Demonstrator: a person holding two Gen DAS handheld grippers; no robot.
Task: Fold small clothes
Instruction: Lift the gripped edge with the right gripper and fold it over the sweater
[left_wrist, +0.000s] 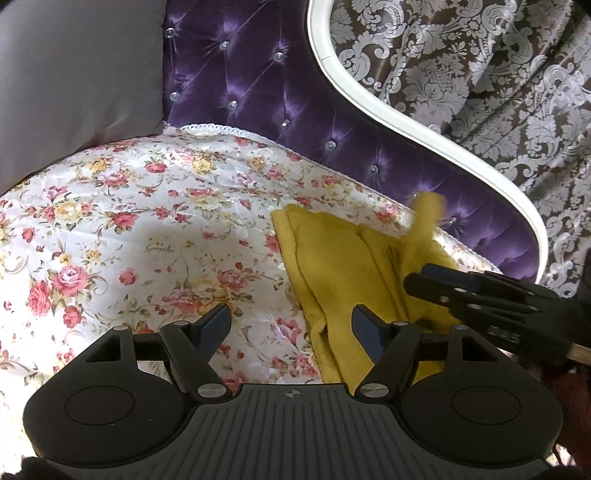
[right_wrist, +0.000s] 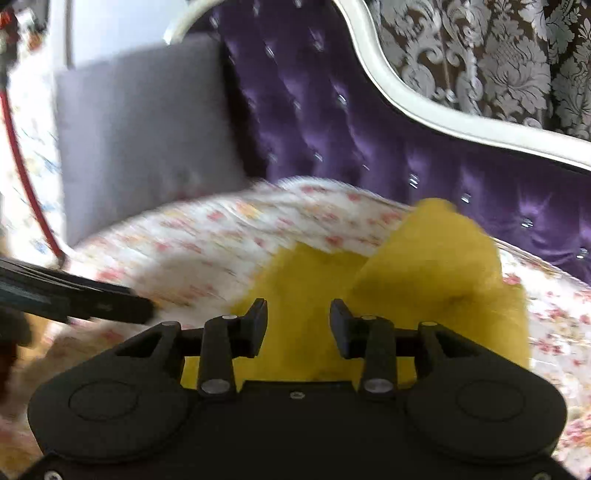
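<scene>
Your left gripper (left_wrist: 290, 325) gapes empty; right gripper (right_wrist: 298, 321) parted, gripping nothing — raised flap of yellow garment (left_wrist: 332, 266) may flop back, unfolding.

A mustard-yellow garment (left_wrist: 332, 254) on a white bedspread (left_wrist: 147, 229) printed with pink and yellow roses; behind, a purple tufted headboard (left_wrist: 277, 92) edged in white, a plain grey pillow (left_wrist: 74, 74), and a brown curtain (left_wrist: 480, 74) with silver damask pattern
</scene>
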